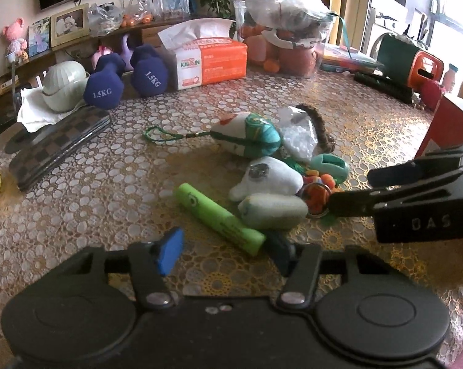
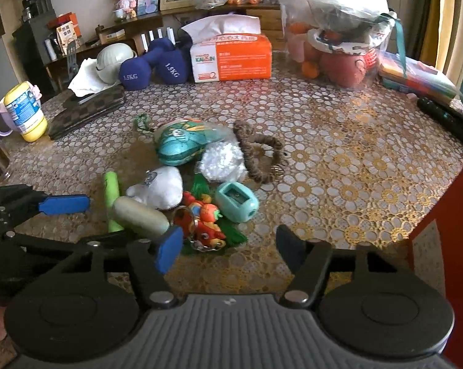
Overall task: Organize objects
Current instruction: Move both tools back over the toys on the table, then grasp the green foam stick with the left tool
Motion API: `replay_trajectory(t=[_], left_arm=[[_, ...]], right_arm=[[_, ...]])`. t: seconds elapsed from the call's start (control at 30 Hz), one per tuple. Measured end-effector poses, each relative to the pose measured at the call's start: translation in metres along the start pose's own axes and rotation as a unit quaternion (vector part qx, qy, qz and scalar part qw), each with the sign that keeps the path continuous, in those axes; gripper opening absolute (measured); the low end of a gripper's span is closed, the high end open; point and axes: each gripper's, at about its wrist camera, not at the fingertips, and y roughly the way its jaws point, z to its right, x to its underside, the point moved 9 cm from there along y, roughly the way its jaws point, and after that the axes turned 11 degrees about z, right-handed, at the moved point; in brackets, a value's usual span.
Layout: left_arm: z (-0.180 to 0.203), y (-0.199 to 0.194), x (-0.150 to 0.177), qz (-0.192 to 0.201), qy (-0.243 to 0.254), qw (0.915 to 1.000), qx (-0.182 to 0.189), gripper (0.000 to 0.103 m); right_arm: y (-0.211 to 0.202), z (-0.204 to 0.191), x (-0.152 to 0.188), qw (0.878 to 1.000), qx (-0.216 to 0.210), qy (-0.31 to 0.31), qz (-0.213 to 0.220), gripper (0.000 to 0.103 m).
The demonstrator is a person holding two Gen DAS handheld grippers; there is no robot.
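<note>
A heap of small objects lies mid-table: a green marker [image 1: 219,219] [image 2: 112,197], a pale green case [image 1: 273,211] [image 2: 140,216], a white plush [image 1: 267,178] [image 2: 159,187], a teal embroidered pouch [image 1: 251,133] [image 2: 177,146], a mint sharpener [image 2: 237,202] [image 1: 330,165], a colourful keychain [image 2: 202,220] [image 1: 316,195], a bag of white beads [image 2: 220,161] and a brown braided ring [image 2: 262,156]. My left gripper [image 1: 228,252] is open, just before the marker. My right gripper [image 2: 228,247] is open, over the keychain's near edge; it shows from the side in the left wrist view [image 1: 354,190].
At the back stand two blue dumbbells [image 1: 124,77], an orange tissue box [image 1: 211,61], a checkered wallet [image 1: 59,147], a white bowl [image 1: 64,84] and bagged fruit [image 1: 288,30]. A yellow jar [image 2: 24,110] is at left, a red box [image 2: 446,246] at right.
</note>
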Motion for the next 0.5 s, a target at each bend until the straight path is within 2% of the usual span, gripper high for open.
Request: replay_trajectory(t=[0.07, 0.13, 0.23, 0.33, 0.5], left_arm=[[-0.004, -0.001, -0.001, 0.001, -0.007, 1.0, -0.004, 0.044], [-0.008, -0.001, -0.001, 0.001, -0.013, 0.9999, -0.009, 0.032], [-0.016, -0.002, -0.002, 0.001, -0.027, 0.9996, -0.01, 0.021], [-0.022, -0.003, -0.002, 0.0, -0.04, 0.9992, -0.007, 0.015], [-0.025, -0.004, -0.002, -0.001, -0.049, 0.9988, -0.003, 0.015]], right_arm=[[0.001, -0.005, 0.0, 1.0, -0.004, -0.002, 0.0, 0.055], [0.002, -0.009, -0.001, 1.0, -0.007, -0.006, 0.0, 0.051], [0.003, -0.016, -0.003, 1.0, -0.012, -0.011, 0.001, 0.043], [0.006, -0.019, -0.004, 1.0, -0.015, -0.013, -0.003, 0.039], [0.011, -0.024, -0.004, 1.0, -0.01, -0.02, -0.009, 0.036]])
